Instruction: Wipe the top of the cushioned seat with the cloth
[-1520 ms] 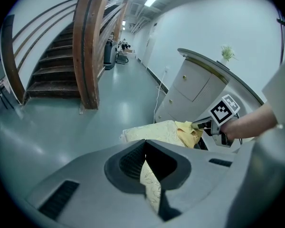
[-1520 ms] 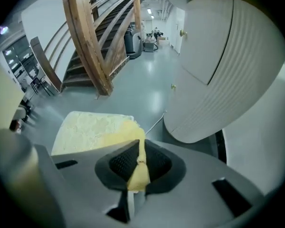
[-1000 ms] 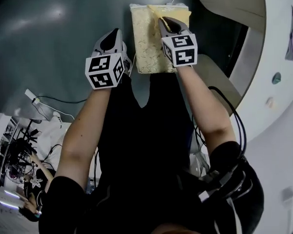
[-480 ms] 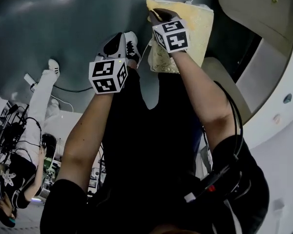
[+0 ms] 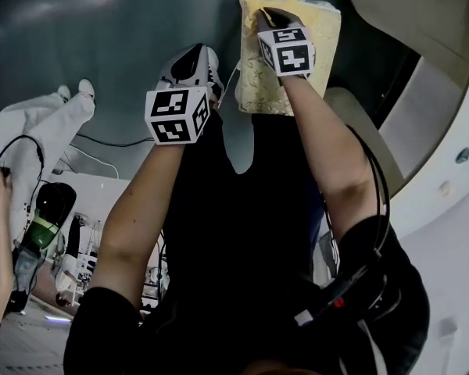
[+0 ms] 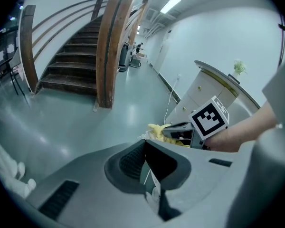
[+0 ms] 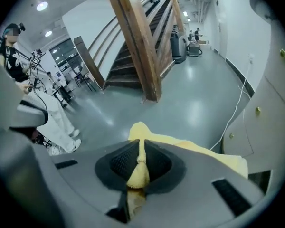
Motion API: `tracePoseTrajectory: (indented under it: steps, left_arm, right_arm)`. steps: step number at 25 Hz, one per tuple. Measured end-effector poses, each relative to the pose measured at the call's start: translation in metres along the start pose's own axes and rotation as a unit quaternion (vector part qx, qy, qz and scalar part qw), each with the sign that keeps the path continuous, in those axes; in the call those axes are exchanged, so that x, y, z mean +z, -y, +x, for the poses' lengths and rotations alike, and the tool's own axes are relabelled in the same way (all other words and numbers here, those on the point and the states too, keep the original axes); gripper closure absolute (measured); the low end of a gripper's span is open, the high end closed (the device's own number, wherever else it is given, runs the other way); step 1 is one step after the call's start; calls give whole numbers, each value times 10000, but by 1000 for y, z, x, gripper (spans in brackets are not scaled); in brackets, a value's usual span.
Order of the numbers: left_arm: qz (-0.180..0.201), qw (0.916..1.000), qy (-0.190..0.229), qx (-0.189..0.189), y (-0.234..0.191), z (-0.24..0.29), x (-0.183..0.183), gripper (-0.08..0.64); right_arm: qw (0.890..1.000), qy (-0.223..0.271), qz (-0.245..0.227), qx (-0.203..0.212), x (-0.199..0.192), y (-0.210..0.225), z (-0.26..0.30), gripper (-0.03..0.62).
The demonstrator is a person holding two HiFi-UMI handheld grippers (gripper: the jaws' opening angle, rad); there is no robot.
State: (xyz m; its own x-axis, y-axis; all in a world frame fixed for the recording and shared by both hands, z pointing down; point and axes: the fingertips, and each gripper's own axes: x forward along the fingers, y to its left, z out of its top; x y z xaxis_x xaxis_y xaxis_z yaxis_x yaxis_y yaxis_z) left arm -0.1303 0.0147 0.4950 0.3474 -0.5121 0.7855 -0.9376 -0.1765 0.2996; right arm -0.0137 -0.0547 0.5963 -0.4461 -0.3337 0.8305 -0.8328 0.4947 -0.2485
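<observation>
A yellow cloth (image 5: 323, 39) hangs in the air over the grey floor, pinched at one edge by my right gripper (image 5: 270, 14). In the right gripper view the cloth (image 7: 190, 148) is squeezed between the closed jaws of that gripper (image 7: 141, 148) and drapes off to the right. My left gripper (image 5: 199, 53) is held beside it at the left, apart from the cloth, shut with nothing in it (image 6: 143, 151). The left gripper view also shows the cloth (image 6: 156, 129) in the right gripper (image 6: 173, 129). I cannot make out a cushioned seat for certain.
A curved white counter (image 5: 453, 131) and a beige curved panel (image 5: 359, 116) stand at the right. A person in white trousers (image 5: 47, 123) stands at the left, with a cable (image 5: 109, 141) on the floor. A wooden staircase (image 6: 104, 46) rises ahead.
The right gripper has carried the cloth up and to the right, and the cloth now hangs more bunched. The left gripper has barely shifted. The person at the left has moved.
</observation>
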Motion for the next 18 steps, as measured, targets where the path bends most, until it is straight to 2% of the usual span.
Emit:
tracePoseTrajectory:
  steps: [18]
  left_arm:
    - [345,9991,-123,-211,51,25,2,557]
  right_arm:
    - [9936,196,869,-692,-31,119,-51,554]
